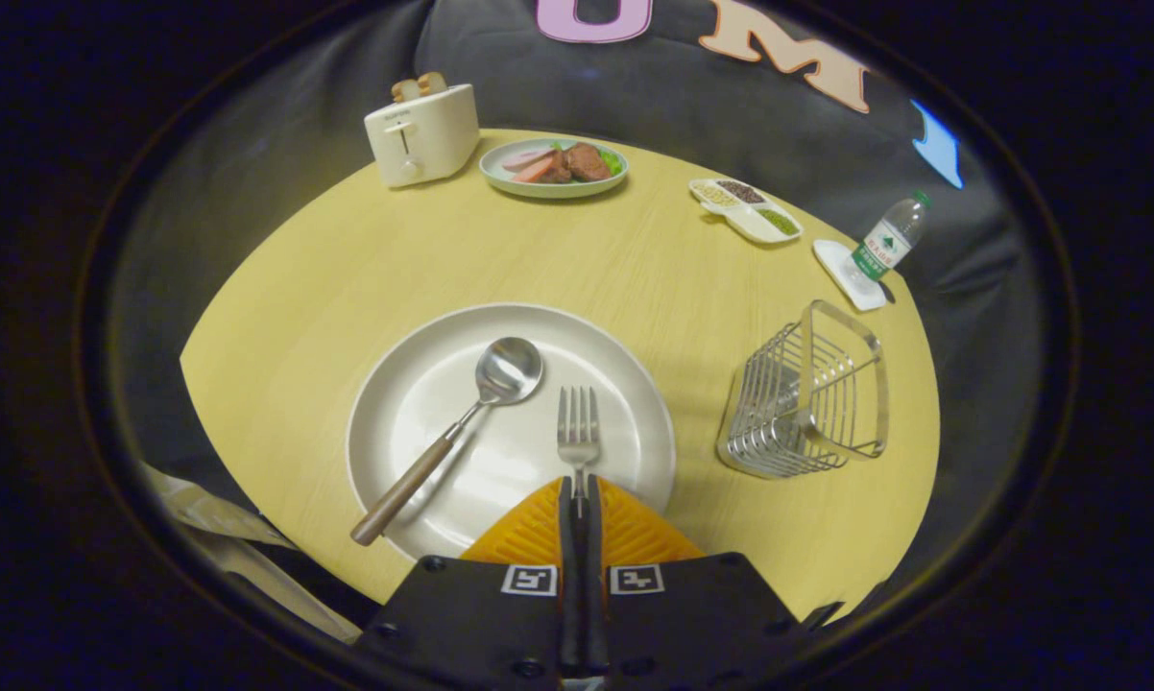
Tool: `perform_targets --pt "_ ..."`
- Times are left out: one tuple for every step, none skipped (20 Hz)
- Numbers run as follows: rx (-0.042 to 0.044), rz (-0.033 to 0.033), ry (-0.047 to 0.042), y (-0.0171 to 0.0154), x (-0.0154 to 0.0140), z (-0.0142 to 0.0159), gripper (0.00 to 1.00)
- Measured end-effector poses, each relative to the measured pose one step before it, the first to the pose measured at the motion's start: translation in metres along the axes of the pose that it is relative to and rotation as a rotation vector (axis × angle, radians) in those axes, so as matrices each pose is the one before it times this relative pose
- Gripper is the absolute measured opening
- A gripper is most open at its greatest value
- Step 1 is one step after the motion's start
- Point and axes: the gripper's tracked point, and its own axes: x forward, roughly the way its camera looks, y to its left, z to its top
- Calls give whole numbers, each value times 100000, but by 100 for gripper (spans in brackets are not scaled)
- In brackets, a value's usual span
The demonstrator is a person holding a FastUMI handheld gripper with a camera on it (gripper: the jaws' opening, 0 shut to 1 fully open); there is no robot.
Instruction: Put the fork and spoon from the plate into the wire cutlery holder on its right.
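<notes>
Fork [578, 429] handle sits clamped between the gripper's [578, 488] orange fingers over the plate [414, 403]; spoon [471, 413] lies alongside, wire holder [807, 393] right.

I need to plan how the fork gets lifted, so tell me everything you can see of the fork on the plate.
The fork is plain shiny metal with four tines that point away from the claw. Its head lies flat on the right half of the white plate, apart from the wooden-handled spoon to its left. Its neck runs back between the orange fingers, which are closed on its handle, so the rest of the handle is hidden. The wire holder stands on the table, off the plate to the right.
</notes>
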Motion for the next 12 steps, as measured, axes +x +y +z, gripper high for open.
perform_targets --pt "-313 206 67 -240 -341 269 6" --pt "-557 -123 -175 -333 -341 332 6" --pt "-722 -292 -226 -408 -387 426 6" --pt "-697 -299 -149 -379 -410 396 6" --pt "-520 -532 -662 -395 -352 393 6" --pt "-314 -369 -234 -306 -324 311 6" --pt "-117 46 -211 -195 -259 205 6" --pt "203 179 -156 -204 -287 256 6" --pt "345 82 -216 -183 -252 202 6" --pt "153 155 15 -270 -307 232 6" --pt "223 -284 -462 -388 -314 208 6" --pt "76 -222 -185 -386 -172 120 6"
